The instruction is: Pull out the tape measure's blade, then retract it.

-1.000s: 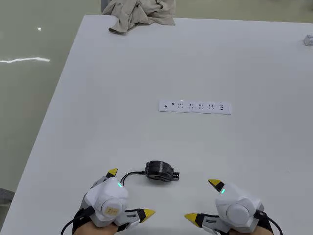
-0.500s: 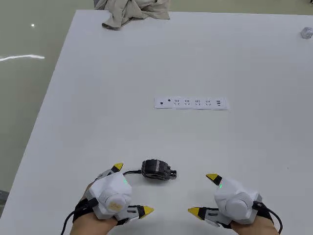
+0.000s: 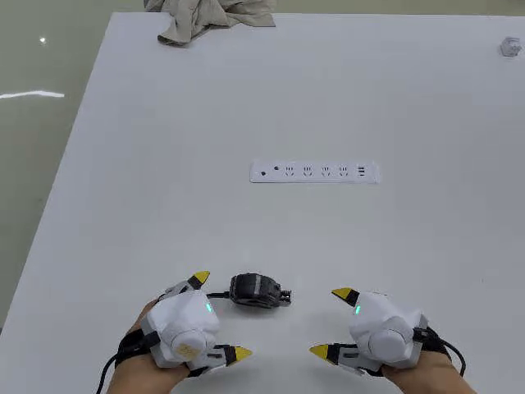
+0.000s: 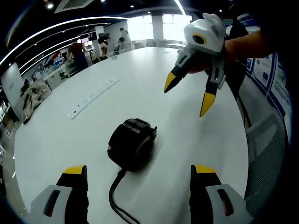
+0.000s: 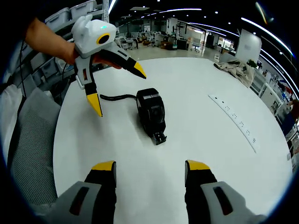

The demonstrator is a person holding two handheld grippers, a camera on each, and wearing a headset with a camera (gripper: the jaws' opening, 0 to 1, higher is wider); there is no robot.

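A black tape measure (image 3: 256, 290) lies on the white table near its front edge, with a black wrist strap (image 5: 117, 97) trailing toward my left gripper. The blade is retracted, its hook (image 5: 160, 138) at the case mouth facing my right gripper. My left gripper (image 3: 221, 315) stands open just left of the case and touches nothing. In the left gripper view the tape measure (image 4: 132, 142) sits just ahead of the open jaws of my left gripper (image 4: 138, 170). My right gripper (image 3: 330, 322) is open, a short way right of the case. In the right gripper view the tape measure (image 5: 151, 111) lies ahead of my right gripper (image 5: 151, 165).
A white power strip (image 3: 314, 171) lies across the middle of the table (image 3: 164, 164). A crumpled beige cloth (image 3: 205, 15) sits at the far left corner, and a small pale object (image 3: 510, 47) at the far right. The table's left edge drops to a glossy floor.
The head camera has shifted, moving the scene left and down. My left gripper has edged a little nearer the tape measure. Both grippers stay open and the tape measure has not moved.
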